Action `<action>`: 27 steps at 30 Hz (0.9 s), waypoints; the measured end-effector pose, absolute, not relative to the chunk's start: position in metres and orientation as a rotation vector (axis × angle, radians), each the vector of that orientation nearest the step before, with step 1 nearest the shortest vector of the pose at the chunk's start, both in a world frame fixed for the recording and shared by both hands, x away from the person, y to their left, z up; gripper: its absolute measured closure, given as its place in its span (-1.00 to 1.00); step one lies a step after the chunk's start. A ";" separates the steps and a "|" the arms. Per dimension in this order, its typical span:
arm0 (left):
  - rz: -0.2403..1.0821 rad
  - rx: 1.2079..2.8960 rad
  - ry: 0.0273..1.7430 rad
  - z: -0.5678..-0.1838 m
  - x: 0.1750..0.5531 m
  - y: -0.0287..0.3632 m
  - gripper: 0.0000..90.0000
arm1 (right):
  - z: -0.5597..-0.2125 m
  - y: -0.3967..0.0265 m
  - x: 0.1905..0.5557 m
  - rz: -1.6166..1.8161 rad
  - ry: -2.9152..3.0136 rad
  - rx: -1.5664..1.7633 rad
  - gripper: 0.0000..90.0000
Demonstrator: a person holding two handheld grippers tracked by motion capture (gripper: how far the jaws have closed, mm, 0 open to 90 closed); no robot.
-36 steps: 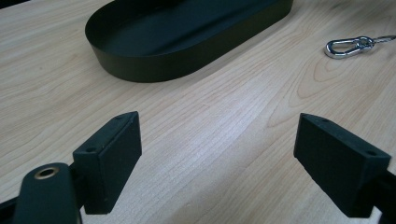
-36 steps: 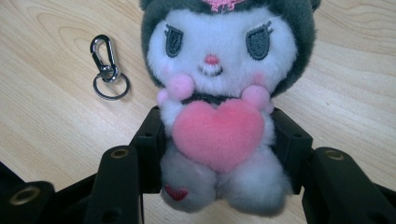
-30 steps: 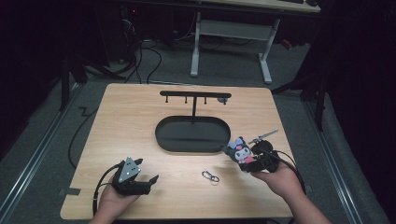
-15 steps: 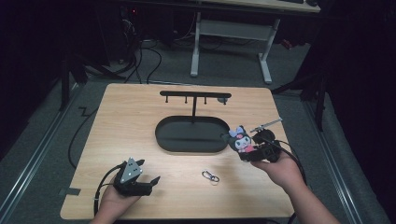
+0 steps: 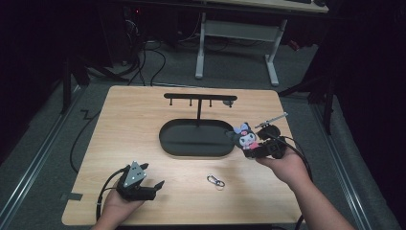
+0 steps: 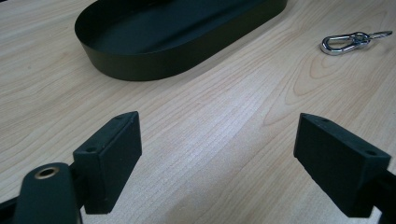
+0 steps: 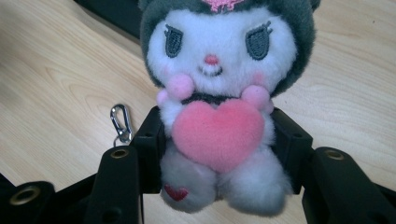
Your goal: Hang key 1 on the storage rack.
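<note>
Two grippers are over the worktop (image 5: 134,124). The right gripper (image 7: 215,154) has its fingers (image 7: 149,140) clamped on a plush toy (image 7: 219,98), held above the wood just beside the black tray (image 5: 196,143). The left gripper (image 6: 219,158) has its fingers (image 6: 109,154) wide apart, holding nothing, low over bare wood, with a metal clip (image 6: 348,41) lying farther off.

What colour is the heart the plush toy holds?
Pink; the heart on the plush toy shows best in the right gripper view.
</note>
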State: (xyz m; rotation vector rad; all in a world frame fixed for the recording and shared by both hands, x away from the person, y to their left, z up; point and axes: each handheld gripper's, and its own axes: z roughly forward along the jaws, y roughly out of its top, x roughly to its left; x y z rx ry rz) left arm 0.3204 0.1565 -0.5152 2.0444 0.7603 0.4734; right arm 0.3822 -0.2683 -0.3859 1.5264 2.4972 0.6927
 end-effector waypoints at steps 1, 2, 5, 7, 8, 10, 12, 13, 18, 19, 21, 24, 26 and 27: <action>0.473 2.045 0.758 -0.515 0.320 0.157 -0.65 | -0.385 -0.268 0.383 0.700 2.497 1.530 0.09; 0.474 2.044 0.759 -0.514 0.320 0.157 -0.65 | -0.382 -0.268 0.385 0.706 2.498 1.530 0.09; 0.474 2.044 0.763 -0.514 0.320 0.157 -0.65 | -0.376 -0.265 0.389 0.710 2.496 1.523 0.09; 0.473 2.043 0.767 -0.515 0.320 0.157 -0.65 | -0.371 -0.263 0.391 0.717 2.495 1.514 0.09; 0.471 2.040 0.769 -0.515 0.320 0.158 -0.65 | -0.369 -0.262 0.392 0.719 2.494 1.513 0.09; 0.470 2.040 0.771 -0.514 0.320 0.159 -0.65 | -0.365 -0.261 0.394 0.718 2.491 1.516 0.09; 0.473 2.041 0.768 -0.514 0.320 0.158 -0.65 | -0.360 -0.260 0.398 0.720 2.486 1.501 0.09; 0.477 2.045 0.763 -0.514 0.319 0.158 -0.65 | -0.358 -0.260 0.398 0.718 2.484 1.502 0.09; 0.472 2.042 0.761 -0.513 0.319 0.158 -0.65 | -0.346 -0.258 0.405 0.748 2.464 1.504 0.09; 0.471 2.043 0.761 -0.513 0.319 0.158 -0.65 | -0.345 -0.257 0.406 0.748 2.465 1.499 0.09; 0.464 2.041 0.762 -0.513 0.319 0.158 -0.65 | -0.339 -0.255 0.408 0.747 2.460 1.491 0.09; 0.461 2.037 0.756 -0.512 0.319 0.158 -0.65 | -0.328 -0.252 0.413 0.756 2.447 1.481 0.09; 0.467 2.044 0.747 -0.512 0.318 0.157 -0.65 | -0.322 -0.250 0.416 0.762 2.439 1.479 0.09; 0.465 2.049 0.743 -0.513 0.318 0.157 -0.65 | -0.319 -0.249 0.417 0.759 2.435 1.478 0.09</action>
